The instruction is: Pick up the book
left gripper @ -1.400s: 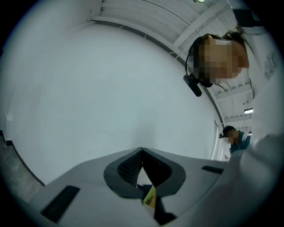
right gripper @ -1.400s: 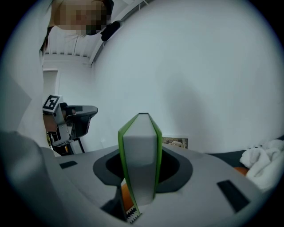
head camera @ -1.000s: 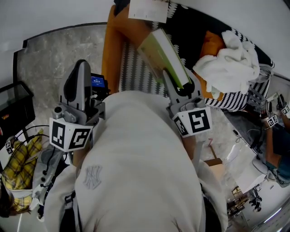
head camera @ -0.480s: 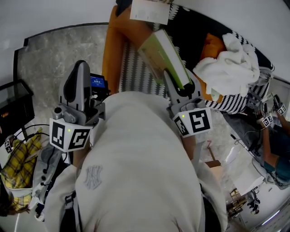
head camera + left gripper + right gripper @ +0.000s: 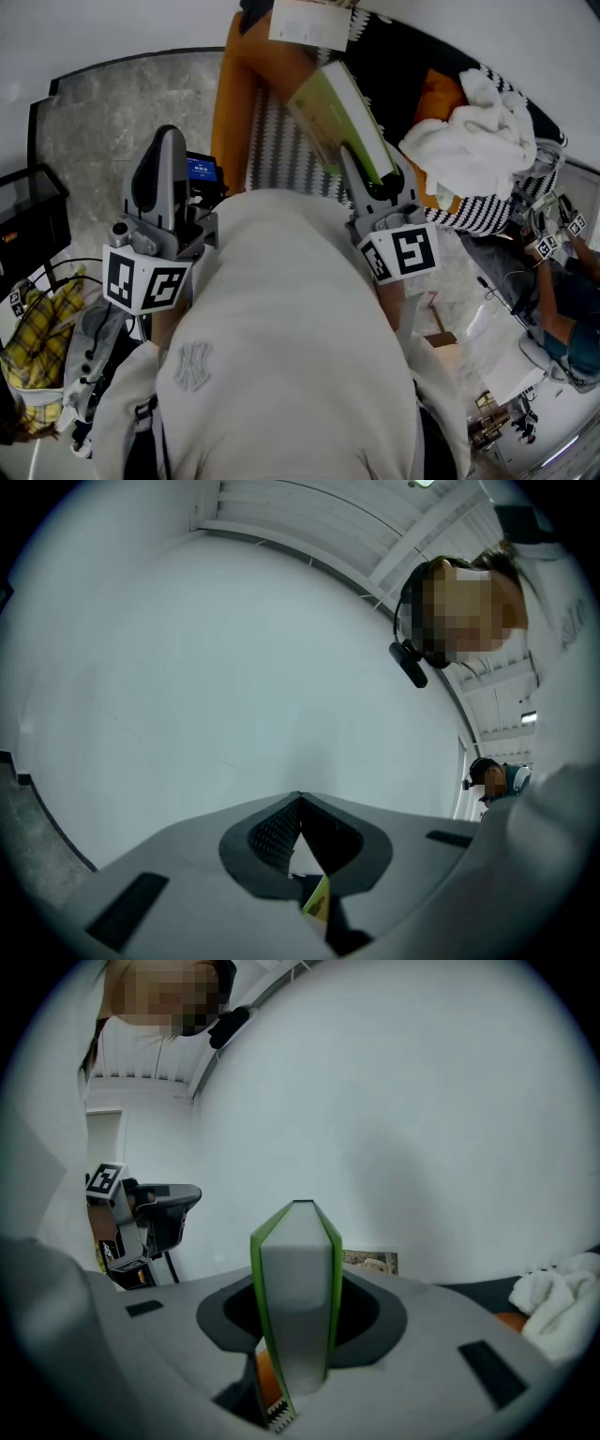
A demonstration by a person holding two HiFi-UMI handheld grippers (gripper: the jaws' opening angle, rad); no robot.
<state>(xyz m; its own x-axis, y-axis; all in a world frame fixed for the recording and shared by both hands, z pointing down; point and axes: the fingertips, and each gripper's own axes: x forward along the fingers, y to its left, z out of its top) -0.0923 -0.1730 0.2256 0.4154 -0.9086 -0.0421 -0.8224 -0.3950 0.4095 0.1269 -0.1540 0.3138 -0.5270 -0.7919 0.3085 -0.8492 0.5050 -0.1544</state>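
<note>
The book [image 5: 339,114], with green covers and white page edges, hangs lifted over the striped blanket, tilted up and to the left. My right gripper [image 5: 373,174] is shut on its lower end. In the right gripper view the book [image 5: 296,1279] stands upright between the jaws of the right gripper [image 5: 298,1321], which press on both covers. My left gripper [image 5: 166,141] is held at the left, away from the book, and carries nothing. In the left gripper view the tips of the left gripper [image 5: 300,801] meet in front of a bare white wall.
Under the book lies an orange seat [image 5: 236,89] with a black-and-white striped blanket [image 5: 279,142]. A heap of white cloth [image 5: 480,120] sits at its right. A black box [image 5: 30,217] and yellow plaid fabric [image 5: 37,336] are at the left. Another person [image 5: 567,291] works at the right edge.
My grippers and the book have kept their places. Only the other person's marker cubes at the right edge have shifted a little.
</note>
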